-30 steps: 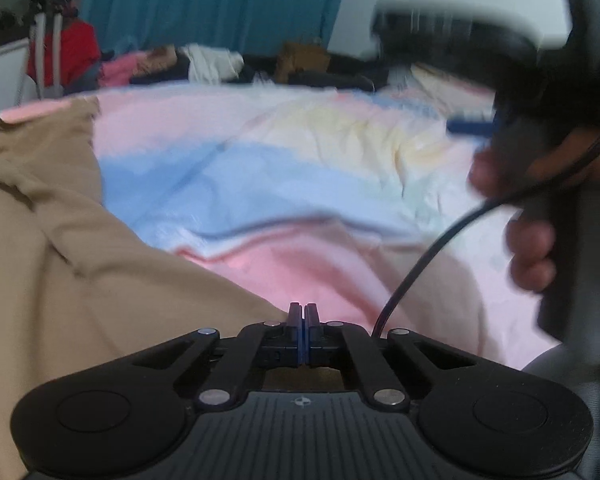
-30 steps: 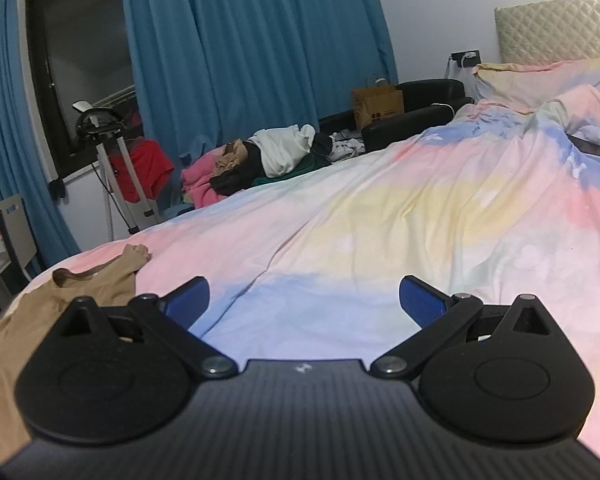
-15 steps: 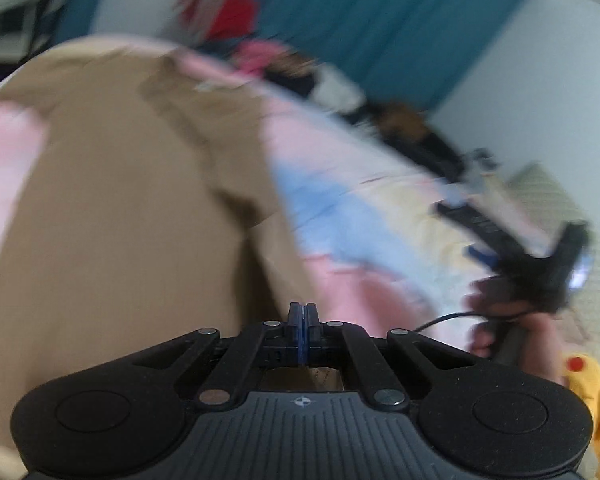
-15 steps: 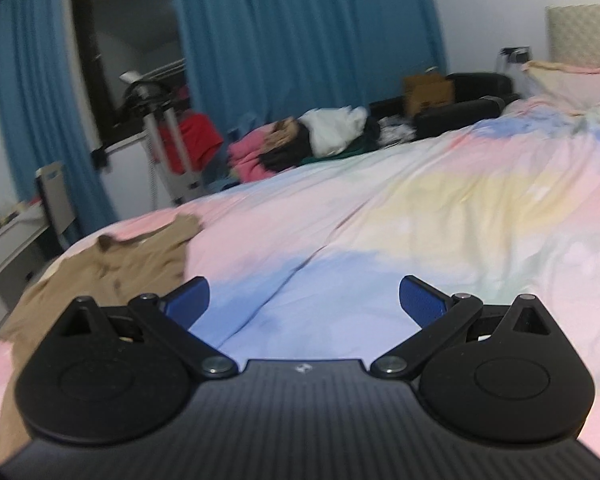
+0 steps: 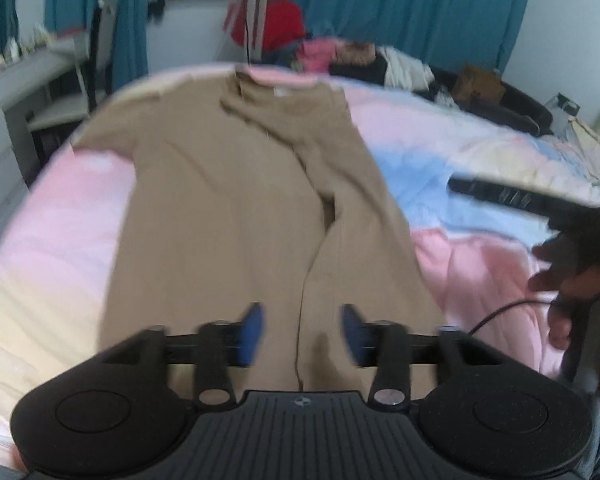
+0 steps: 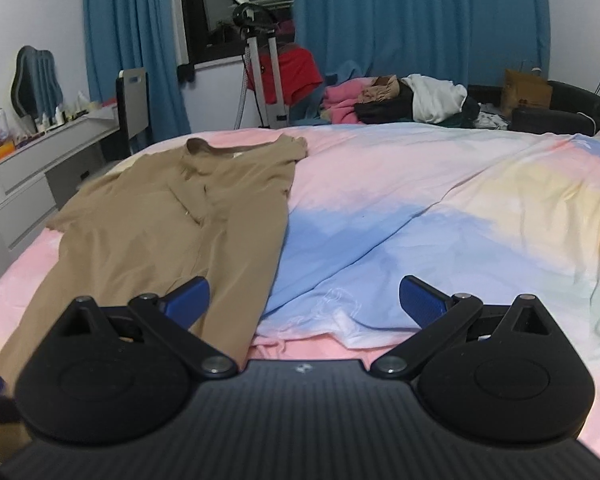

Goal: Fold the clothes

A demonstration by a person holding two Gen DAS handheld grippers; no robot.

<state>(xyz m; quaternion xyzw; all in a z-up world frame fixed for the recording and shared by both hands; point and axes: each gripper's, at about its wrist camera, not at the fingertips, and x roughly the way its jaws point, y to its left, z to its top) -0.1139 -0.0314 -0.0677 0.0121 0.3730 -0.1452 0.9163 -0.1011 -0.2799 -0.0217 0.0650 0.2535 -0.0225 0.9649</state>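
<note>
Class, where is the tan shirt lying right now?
The tan shirt lies flat on the left part of the bed, collar toward the curtains; in the left wrist view it fills the centre, under the open left gripper.

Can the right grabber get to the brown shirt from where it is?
Probably yes. The right gripper is open, and the brown shirt lies flat on the bed just to its left, with nothing between them.

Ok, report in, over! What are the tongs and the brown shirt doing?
Left tongs open above the brown shirt. Right tongs open, empty. Shirt flat on the bed, one side folded in. Nothing blocking.
</note>
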